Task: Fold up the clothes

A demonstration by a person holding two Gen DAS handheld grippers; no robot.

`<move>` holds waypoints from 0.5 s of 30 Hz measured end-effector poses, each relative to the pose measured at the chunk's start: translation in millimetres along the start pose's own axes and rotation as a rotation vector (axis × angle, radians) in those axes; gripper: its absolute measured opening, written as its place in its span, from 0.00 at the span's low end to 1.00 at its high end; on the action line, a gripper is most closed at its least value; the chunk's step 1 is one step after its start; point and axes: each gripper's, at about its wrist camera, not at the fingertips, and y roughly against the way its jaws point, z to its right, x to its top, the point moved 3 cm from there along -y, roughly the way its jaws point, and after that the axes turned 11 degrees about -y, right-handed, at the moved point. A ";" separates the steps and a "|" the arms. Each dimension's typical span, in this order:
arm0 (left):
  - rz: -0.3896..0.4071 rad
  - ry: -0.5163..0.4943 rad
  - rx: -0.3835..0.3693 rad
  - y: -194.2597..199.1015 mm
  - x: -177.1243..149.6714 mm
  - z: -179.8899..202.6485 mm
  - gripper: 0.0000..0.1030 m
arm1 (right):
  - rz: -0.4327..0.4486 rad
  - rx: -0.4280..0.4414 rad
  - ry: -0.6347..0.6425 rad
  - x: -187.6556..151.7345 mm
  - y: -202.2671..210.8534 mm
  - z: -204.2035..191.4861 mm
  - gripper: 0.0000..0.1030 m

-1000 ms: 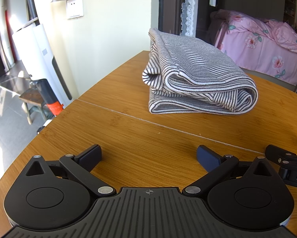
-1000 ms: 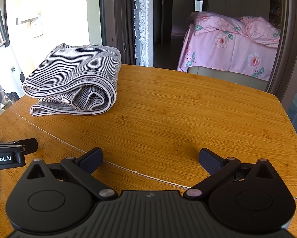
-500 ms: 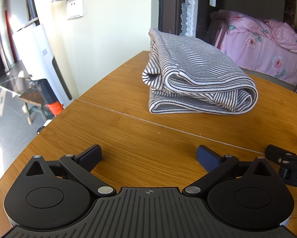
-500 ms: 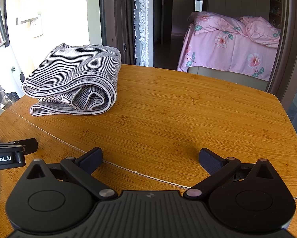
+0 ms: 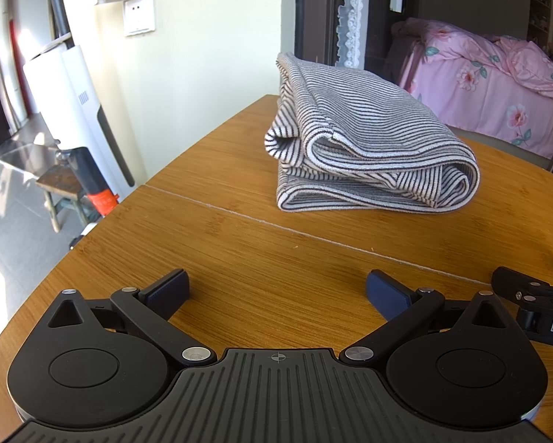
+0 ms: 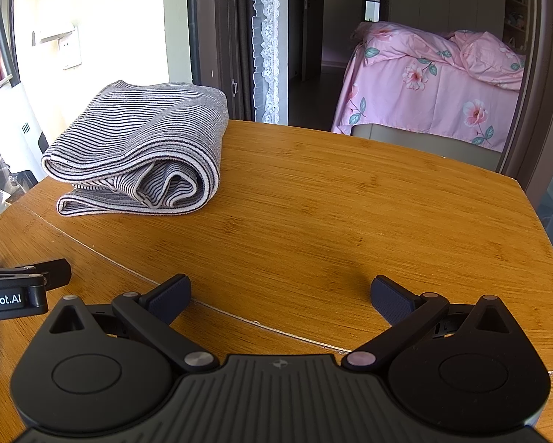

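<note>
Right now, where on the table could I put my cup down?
The big bare patch of wooden table to the right of the folded striped cloth, out to the table's right edge, is free. So is the strip between the cloth and both open grippers, left gripper and right gripper. The far left corner is crowded by the cloth.

Two low, forward-facing views just above the table (image 5: 239,258), both sharing the folded garment (image 6: 143,151) ahead.

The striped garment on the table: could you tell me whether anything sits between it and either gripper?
Nothing visible does. Only bare wooden table separates the open left gripper from the folded striped garment. The open right gripper likewise has only bare tabletop between it and the garment, which lies ahead to its left.
</note>
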 end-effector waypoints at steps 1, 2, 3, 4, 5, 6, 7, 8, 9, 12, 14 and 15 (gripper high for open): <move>0.000 0.000 0.000 0.1 -0.2 -0.1 1.00 | 0.000 0.000 0.000 0.3 -0.3 0.2 1.00; 0.000 0.000 0.000 0.0 -0.4 -0.2 1.00 | 0.000 0.000 0.000 0.5 -0.5 0.4 1.00; 0.000 0.000 0.000 0.1 -0.5 -0.3 1.00 | 0.000 -0.001 -0.001 0.8 -0.7 0.6 1.00; 0.000 0.000 0.000 0.1 -0.7 -0.3 1.00 | 0.000 -0.002 -0.002 1.1 -0.8 0.7 1.00; 0.000 0.000 0.000 0.2 -0.9 -0.2 1.00 | 0.000 -0.002 -0.003 1.1 -0.9 0.6 1.00; 0.000 0.000 0.000 0.4 -1.1 0.0 1.00 | 0.000 -0.002 -0.003 1.3 -1.0 0.6 1.00; 0.000 0.000 0.000 0.8 -1.4 0.1 1.00 | 0.000 -0.002 -0.002 1.5 -1.0 0.6 1.00; -0.001 -0.001 0.000 1.2 -2.0 0.1 1.00 | 0.000 -0.002 -0.002 1.5 -0.5 0.5 1.00; -0.001 -0.003 0.000 2.1 -2.8 0.3 1.00 | 0.000 -0.002 -0.002 1.5 -0.5 0.3 1.00; -0.001 -0.004 -0.001 4.9 -5.7 1.3 1.00 | 0.000 -0.003 -0.003 1.8 -0.6 -0.2 1.00; -0.001 -0.003 -0.003 5.1 -6.0 1.1 1.00 | 0.001 -0.004 -0.004 1.3 -0.5 0.0 1.00; -0.001 -0.003 -0.005 5.1 -6.1 0.9 1.00 | 0.001 -0.005 -0.005 1.2 -0.7 -0.1 1.00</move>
